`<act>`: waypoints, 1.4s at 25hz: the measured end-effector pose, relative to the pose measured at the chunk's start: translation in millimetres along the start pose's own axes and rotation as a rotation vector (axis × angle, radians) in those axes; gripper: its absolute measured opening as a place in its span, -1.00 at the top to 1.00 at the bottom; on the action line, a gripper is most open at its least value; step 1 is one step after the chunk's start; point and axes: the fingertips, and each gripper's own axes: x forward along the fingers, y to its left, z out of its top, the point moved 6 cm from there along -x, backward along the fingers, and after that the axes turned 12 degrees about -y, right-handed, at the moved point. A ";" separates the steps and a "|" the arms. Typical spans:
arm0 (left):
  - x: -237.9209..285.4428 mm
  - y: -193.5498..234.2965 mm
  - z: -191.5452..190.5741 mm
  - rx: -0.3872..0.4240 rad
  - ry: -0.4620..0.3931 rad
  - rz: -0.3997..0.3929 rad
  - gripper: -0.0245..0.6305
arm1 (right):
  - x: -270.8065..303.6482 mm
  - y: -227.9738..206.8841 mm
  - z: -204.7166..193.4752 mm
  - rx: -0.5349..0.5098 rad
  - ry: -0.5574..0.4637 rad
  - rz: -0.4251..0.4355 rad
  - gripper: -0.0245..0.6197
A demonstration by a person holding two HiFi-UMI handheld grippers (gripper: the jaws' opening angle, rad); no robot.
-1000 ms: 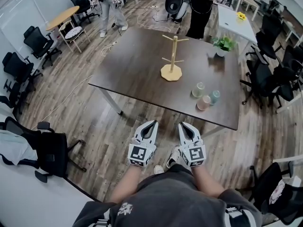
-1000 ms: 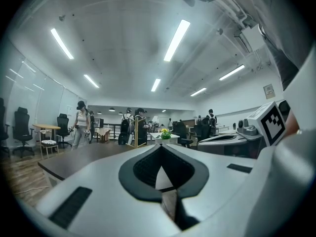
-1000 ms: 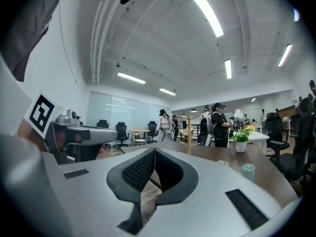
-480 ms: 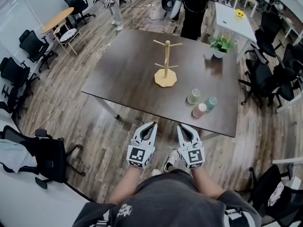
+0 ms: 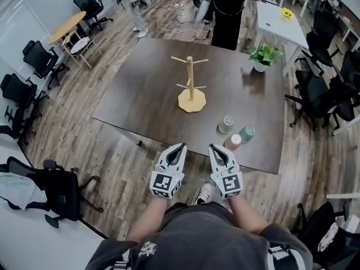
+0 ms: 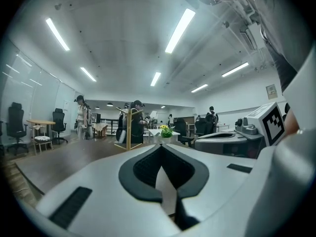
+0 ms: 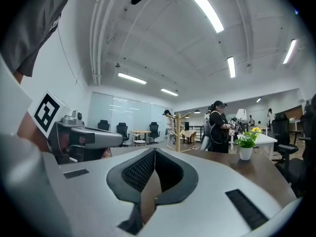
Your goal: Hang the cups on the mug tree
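My left gripper (image 5: 180, 148) and right gripper (image 5: 215, 149) sit side by side, level, just short of the table (image 5: 140, 100). The fingers (image 6: 140, 171) on both are pressed together, empty. Three cups (image 5: 226, 124) stand clustered near the table's near right edge. The mug tree (image 5: 190, 86) stands upright mid-table, beyond them.

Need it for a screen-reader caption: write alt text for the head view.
From above, a person holds the left claw and right claw, both shut, side by side, just short of a dark table. On it stand a bare wooden mug tree, three cups clustered near the front right edge, and a potted plant.
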 end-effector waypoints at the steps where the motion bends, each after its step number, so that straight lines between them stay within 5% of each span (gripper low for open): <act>1: 5.2 1.3 -1.1 -0.006 0.003 0.004 0.90 | 3.1 -3.5 -0.1 -0.001 -0.002 0.007 0.85; 11: 40.8 11.5 -16.9 -0.021 0.043 -0.056 0.90 | 15.0 -24.7 -7.2 -0.006 0.030 -0.010 0.85; 23: 85.9 36.0 -29.0 -0.051 0.064 -0.183 0.90 | 19.0 -52.0 -22.0 -0.028 0.090 -0.178 0.85; 35: 126.3 10.0 -56.7 -0.090 0.089 -0.320 0.90 | 1.1 -84.3 -36.0 -0.040 0.142 -0.316 0.84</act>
